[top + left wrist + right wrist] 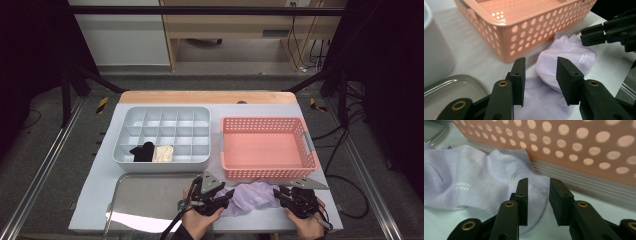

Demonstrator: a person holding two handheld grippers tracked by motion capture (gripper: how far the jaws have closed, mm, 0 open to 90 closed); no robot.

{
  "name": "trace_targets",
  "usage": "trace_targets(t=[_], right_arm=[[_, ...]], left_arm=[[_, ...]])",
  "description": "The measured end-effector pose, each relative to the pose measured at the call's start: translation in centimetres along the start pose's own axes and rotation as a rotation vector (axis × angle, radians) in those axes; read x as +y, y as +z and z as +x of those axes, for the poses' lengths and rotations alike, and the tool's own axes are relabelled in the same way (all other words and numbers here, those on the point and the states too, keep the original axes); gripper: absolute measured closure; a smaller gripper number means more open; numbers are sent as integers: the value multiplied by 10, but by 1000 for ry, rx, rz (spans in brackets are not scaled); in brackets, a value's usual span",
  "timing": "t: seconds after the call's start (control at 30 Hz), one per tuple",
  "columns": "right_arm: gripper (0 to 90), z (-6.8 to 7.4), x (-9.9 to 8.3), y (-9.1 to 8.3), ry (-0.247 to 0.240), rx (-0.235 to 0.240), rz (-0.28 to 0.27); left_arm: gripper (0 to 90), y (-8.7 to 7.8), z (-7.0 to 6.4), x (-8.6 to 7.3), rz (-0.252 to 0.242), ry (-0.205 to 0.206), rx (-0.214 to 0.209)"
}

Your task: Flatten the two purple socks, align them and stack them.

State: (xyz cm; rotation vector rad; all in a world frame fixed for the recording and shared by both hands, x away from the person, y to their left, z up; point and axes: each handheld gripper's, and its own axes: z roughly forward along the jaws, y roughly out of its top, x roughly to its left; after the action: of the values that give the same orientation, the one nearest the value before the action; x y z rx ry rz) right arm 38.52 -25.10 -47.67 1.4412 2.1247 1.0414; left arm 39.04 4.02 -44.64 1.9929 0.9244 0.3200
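A lavender sock [252,196] lies crumpled on the table's front edge, just before the pink basket [265,173]. My left gripper [223,198] is at the sock's left end, open, its jaws straddling a fold of the sock [569,53] without pinching it. My right gripper [281,194] is at the sock's right end, also open, and the hem of the sock [474,177] lies in the gap between its jaws. The right gripper [609,32] also appears in the left gripper view beyond the sock.
The empty pink perforated basket [524,27] [579,145] stands close behind the sock. A grey divided organizer [160,162] at back left holds a black sock [142,151] and a cream sock [163,153]. A metal tray [150,195] lies at front left.
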Motion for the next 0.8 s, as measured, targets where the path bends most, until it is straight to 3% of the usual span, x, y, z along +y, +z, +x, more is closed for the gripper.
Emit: trace_targets(t=[0.3,0.5,0.6,0.8], right_arm=[[823,3,-1,4,-4,-8,53],[877,5,0,3,-7,-2,68],[880,5,1,0,1,5,58],[884,3,7,-20,8,-15,-25]], left_arm=[[668,20,-4,-13,79,-19,0],[851,24,0,-17,89,-46,0],[886,23,1,-16,85,-42,-13],[891,7,5,-10,46,-43,-69]])
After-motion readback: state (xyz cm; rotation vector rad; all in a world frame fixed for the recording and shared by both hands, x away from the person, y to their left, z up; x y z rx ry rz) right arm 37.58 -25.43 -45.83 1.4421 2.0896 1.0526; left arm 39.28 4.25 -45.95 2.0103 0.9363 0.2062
